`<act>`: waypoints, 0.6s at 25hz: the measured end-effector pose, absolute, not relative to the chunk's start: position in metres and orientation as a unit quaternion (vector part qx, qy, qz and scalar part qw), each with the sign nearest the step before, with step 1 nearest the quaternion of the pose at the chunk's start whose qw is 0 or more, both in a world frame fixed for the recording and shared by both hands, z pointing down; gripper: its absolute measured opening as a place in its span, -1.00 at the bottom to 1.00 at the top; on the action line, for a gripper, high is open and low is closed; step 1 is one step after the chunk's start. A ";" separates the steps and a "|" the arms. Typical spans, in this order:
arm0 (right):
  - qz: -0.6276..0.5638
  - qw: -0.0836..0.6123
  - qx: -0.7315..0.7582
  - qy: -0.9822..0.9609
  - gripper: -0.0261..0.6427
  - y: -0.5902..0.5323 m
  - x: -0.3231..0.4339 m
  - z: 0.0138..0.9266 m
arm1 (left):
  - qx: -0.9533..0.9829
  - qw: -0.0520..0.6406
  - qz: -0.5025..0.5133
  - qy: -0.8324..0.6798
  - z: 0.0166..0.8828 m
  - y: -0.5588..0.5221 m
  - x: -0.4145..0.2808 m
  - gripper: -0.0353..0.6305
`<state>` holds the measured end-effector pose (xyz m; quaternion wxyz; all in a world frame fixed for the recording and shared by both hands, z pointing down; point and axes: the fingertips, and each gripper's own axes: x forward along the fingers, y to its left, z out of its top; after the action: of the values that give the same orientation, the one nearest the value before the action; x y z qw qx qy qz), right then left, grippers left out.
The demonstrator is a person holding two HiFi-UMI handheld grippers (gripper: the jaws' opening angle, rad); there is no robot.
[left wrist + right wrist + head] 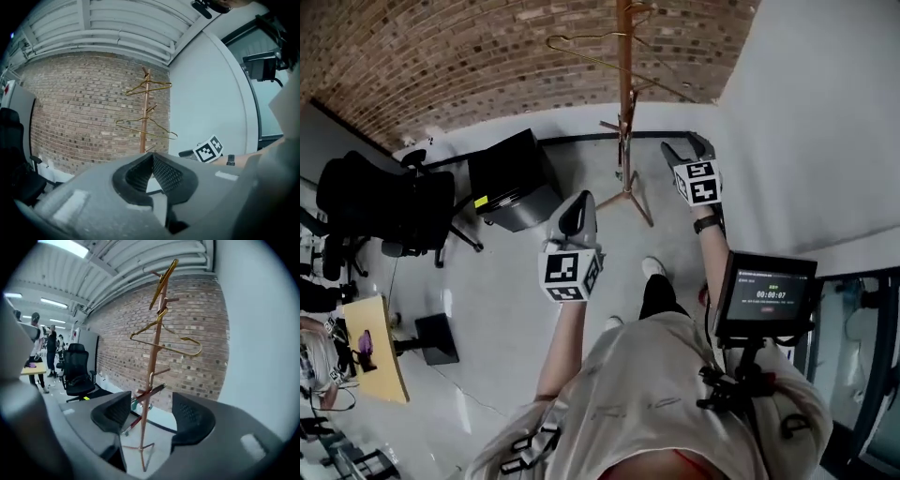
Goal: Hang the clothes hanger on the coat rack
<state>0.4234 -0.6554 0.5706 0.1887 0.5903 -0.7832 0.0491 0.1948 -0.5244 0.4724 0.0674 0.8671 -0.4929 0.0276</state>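
The wooden coat rack [624, 103] stands by the brick wall, ahead of both grippers. Two gold wire hangers hang on it: an upper one [149, 86] and a lower one [146, 125]. In the right gripper view the lower hanger [165, 339] hangs from a peg and the upper hanger [164, 273] shows edge-on near the top. My right gripper [151, 404] is open with nothing between its pads; the rack's pole [149, 380] shows far off through the gap. It is raised at the right [677, 152]. My left gripper [152, 160] is shut and empty, held lower [578, 214].
A white wall [806, 112] runs close along the right. A black cabinet [511, 183] and a black office chair [384, 206] stand at the left, with a wooden desk [370, 342] further left. A small screen [766, 293] is mounted at the person's chest. People stand far off [49, 341].
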 end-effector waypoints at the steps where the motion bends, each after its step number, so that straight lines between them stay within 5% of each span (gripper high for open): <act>1: 0.067 0.180 0.593 -0.782 -0.12 -0.629 0.421 0.581 | 0.868 0.074 0.029 -0.490 0.481 -0.511 0.191 -0.90; 6: 0.145 0.126 0.590 -0.784 -0.33 -0.496 0.368 0.608 | 0.876 0.121 0.028 -0.466 0.510 -0.449 0.174 -0.90; 9: 0.164 0.105 0.577 -0.793 -0.91 -0.434 0.329 0.602 | 0.882 0.124 0.030 -0.454 0.508 -0.429 0.177 -0.90; 15: 0.123 0.045 0.549 -0.826 -0.92 -0.403 0.297 0.522 | 0.883 0.094 0.018 -0.460 0.472 -0.425 0.201 -0.90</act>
<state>0.2969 -0.4034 0.5217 0.0449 0.5490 -0.8255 0.1227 0.2011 -0.4250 0.4720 0.0944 0.8828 -0.4597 0.0177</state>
